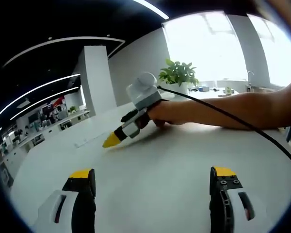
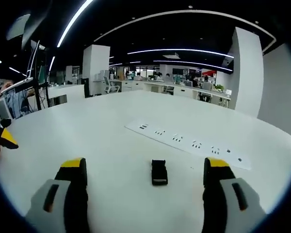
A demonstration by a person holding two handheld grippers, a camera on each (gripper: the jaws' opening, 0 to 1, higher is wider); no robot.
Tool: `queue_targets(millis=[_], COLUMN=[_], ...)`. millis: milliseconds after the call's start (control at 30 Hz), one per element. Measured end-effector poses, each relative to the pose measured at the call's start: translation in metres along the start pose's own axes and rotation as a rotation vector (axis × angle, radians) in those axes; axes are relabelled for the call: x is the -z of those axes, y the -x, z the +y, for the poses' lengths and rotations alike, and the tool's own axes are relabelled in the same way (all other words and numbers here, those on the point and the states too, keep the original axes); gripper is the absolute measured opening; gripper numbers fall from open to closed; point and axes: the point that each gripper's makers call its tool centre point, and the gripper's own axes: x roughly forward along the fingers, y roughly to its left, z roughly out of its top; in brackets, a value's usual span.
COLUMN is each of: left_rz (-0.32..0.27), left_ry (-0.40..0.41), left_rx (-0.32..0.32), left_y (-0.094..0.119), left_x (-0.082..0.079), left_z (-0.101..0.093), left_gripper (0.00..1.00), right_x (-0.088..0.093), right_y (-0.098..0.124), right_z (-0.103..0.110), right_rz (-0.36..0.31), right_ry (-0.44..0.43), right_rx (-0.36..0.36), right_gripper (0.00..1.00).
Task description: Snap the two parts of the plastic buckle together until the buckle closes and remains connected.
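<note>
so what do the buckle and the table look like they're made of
The buckle looks like black moulded plastic with a fairly dull finish; only a faint sheen shows along its near edge, and it is too small to see surface detail. The table looks like a smooth white laminate or painted board, semi-matt: it reflects window light softly in the left gripper view, with no grain. Its core material can't be told.

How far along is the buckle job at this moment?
The black buckle lies on the white table between the right gripper's open jaws, untouched; whether its two parts are already joined is unclear at this size. Nothing is in hand: the left gripper is open too, over bare table. Left to do: grasp the buckle and confirm or complete the snap.
</note>
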Motion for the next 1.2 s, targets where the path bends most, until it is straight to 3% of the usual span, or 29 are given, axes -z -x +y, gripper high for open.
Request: queue_targets(millis=[100, 300, 467, 767, 1200], left_rz=[0.009, 0.008, -0.009, -0.005, -0.01], left_ry=[-0.092, -0.031, 0.008, 0.015, 0.043], left_rx=[-0.05, -0.053, -0.039, -0.042, -0.051], left_y=[0.002, 0.005, 0.003, 0.003, 0.002], left_x=[0.001, 0.005, 0.002, 0.006, 0.005], left_z=[0.012, 0.023, 0.023, 0.019, 0.024], left_gripper=[1.0, 1.0, 1.0, 1.0, 1.0], right_x=[-0.001, -0.011, -0.031, -0.031, -0.023], right_y=[0.001, 0.009, 0.018, 0.022, 0.032], right_z=[-0.005, -0.015, -0.029, -0.036, -0.029], right_rz=[-0.008, -0.061, -0.141, -0.145, -0.126], right_ry=[0.006, 0.02, 0.009, 0.024, 0.028], right_rx=[0.015, 0.052, 0.104, 0.139, 0.146], right_gripper=[1.0, 1.0, 1.0, 1.0, 0.99])
